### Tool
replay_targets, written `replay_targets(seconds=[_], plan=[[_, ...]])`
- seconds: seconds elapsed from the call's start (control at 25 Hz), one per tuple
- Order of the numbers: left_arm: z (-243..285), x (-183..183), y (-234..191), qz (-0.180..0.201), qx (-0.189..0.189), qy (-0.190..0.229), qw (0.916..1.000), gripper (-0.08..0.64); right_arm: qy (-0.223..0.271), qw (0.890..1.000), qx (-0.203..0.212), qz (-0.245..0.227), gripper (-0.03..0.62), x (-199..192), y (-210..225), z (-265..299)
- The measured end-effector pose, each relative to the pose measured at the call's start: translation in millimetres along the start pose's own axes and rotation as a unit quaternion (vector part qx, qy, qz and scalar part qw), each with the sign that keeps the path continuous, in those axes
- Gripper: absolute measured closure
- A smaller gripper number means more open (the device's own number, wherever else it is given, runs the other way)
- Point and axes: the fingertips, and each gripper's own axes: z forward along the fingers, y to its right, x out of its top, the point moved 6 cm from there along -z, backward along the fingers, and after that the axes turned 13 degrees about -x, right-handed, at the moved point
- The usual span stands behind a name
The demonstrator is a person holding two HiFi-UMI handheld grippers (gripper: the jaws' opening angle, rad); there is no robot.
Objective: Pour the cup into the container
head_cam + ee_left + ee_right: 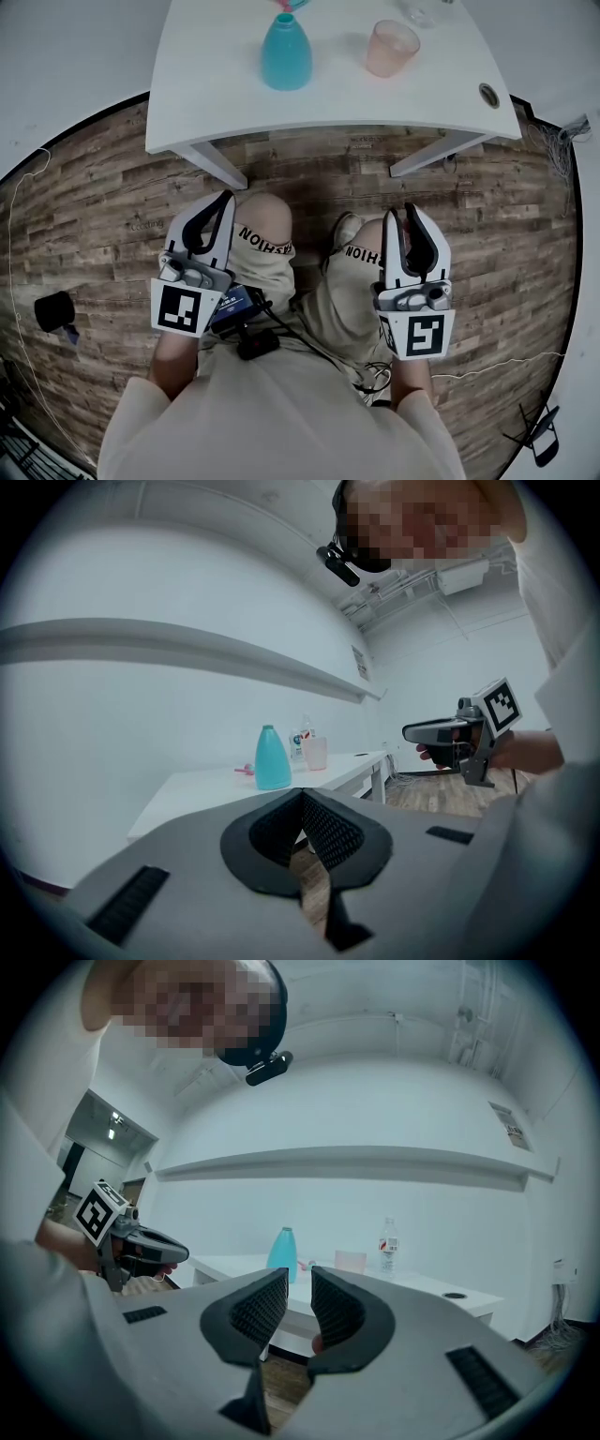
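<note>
A person stood back from a white table, on a brown wood floor. The person held one tool in each hand, low down by the knees.

The left tool pointed toward the table. Its two black pads were pressed together at the tips. Nothing was between them.

The right tool pointed the same way, side by side with the left one but well apart from it. Its pads were pushed close, with only a thin slit showing in the right gripper view. It held nothing.

Both tools were far from the things on the table. They did not touch any of them.

The pink cup stood upright on the table, on the right side. You could see a little way through it. I could not tell if anything was inside.

The blue-green bottle stood upright to the left of the cup, near it but not touching. It was wide at the bottom and thin at the top.

A clear water bottle with a red label stood behind the cup. A small pink thing lay beside the blue-green bottle, too small to name.

A round hole sat in the right corner of the table. A thin white cord lay on the floor on the left.
</note>
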Motion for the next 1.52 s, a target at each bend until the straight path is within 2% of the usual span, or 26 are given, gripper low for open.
replay_targets(seconds=[0.28,0.76,0.88,1.16,1.52], plan=[[12,9,-15,0.011,-0.004,0.002,0.9999,0.548,0.002,1.0,-0.001,-0.004,0.532,4,2,20],[21,14,-47,0.015,0.014,0.003,0.9998,0.548,-0.008,1.0,0.02,-0.009,0.492,3,4,59],[26,8,-48,0.003,0.016,0.0,0.9999,0.548,-0.011,1.0,0.024,-0.01,0.48,0,6,67],[45,6,-44,0.011,-0.009,-0.012,0.9998,0.548,-0.014,0.999,0.031,-0.007,0.471,-7,13,86],[57,16,-49,0.009,-0.01,-0.009,0.9999,0.548,-0.011,1.0,0.026,-0.012,0.471,-5,21,98]])
